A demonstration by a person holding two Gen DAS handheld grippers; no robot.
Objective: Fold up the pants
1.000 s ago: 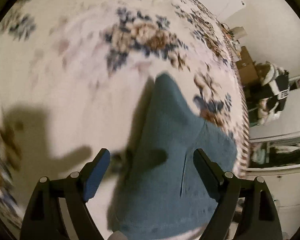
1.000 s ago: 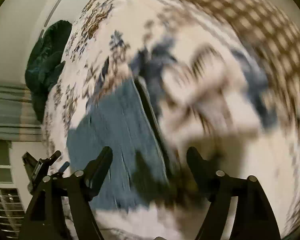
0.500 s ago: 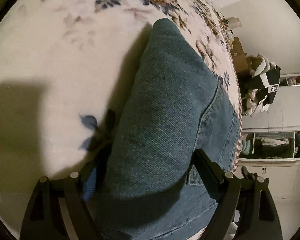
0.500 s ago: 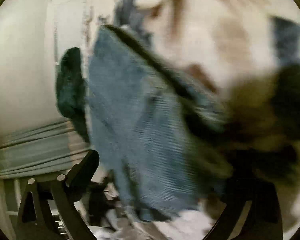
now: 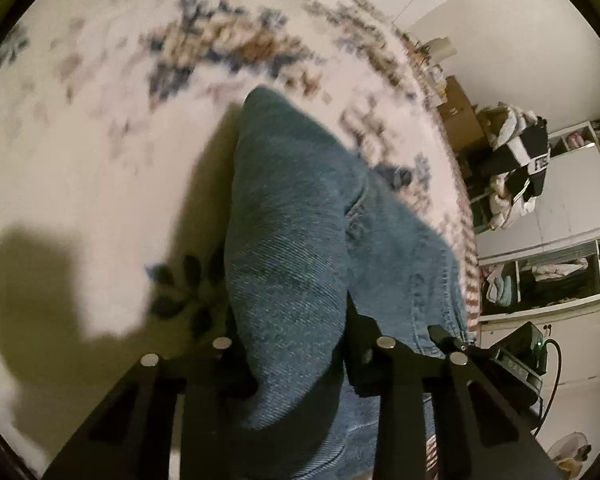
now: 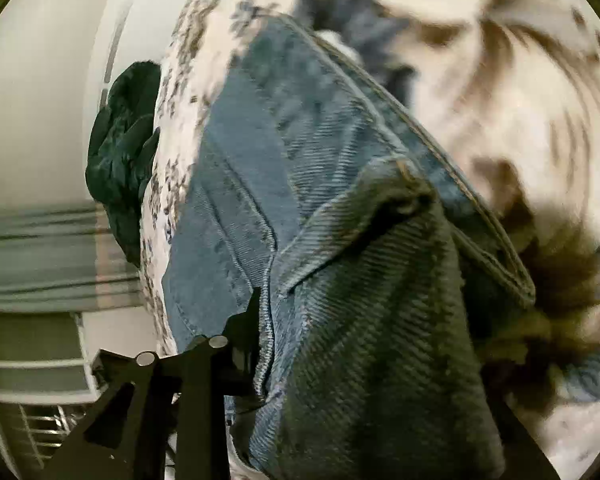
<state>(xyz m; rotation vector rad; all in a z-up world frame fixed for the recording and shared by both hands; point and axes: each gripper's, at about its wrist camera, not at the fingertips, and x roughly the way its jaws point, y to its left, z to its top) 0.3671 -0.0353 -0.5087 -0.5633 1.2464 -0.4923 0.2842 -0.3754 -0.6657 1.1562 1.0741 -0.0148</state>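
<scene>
While both grippers' fingers have just closed on the jeans, thick denim looks heavy, floppy; edges grip best.

My left gripper points steeply down, both black fingers in view; jaws have just been closing and now pinch a thick fold of denim between them. My right gripper is angled down too; only its left finger shows, the other buried behind cloth. Its jaws have just been closing, with denim bunched between them.
</scene>
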